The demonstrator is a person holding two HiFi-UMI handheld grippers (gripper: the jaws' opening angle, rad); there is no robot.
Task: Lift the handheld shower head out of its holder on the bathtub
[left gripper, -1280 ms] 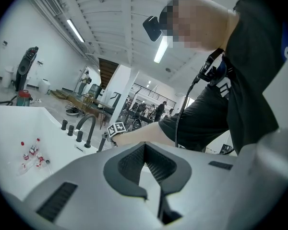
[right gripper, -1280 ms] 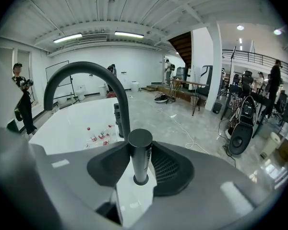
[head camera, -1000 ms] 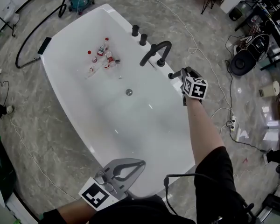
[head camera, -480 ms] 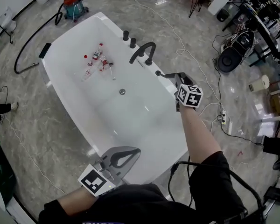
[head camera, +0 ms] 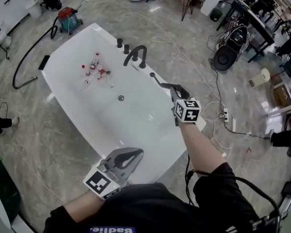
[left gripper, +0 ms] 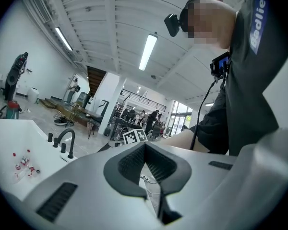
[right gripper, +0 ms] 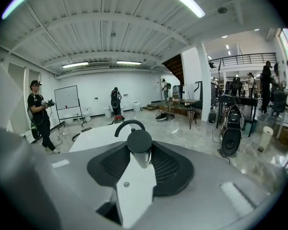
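My right gripper (head camera: pixel 170 87) is shut on the black handheld shower head (head camera: pixel 155 78), which hangs in the air above the right rim of the white bathtub (head camera: pixel 58 64), clear of its holder. In the right gripper view the round black head (right gripper: pixel 139 140) sticks out past the jaws of the right gripper (right gripper: pixel 140 151), with the pale handle clamped between them. My left gripper (head camera: pixel 131 157) hovers near the tub's near end, shut and empty. The left gripper (left gripper: pixel 145 150) shows closed pads with nothing between them.
A black arched faucet (head camera: pixel 136 53) and two knobs (head camera: pixel 122 45) stand on the tub's far rim. Several small bottles (head camera: pixel 94 69) lie inside the tub. A vacuum (head camera: pixel 68 18) and hose (head camera: pixel 26 62) sit on the floor at the left. Cables and a power strip (head camera: pixel 225 115) lie at the right.
My right gripper has risen and pulled back from the tub rim with the shower head in it. The left gripper has also lifted a little. The tub looks farther away.
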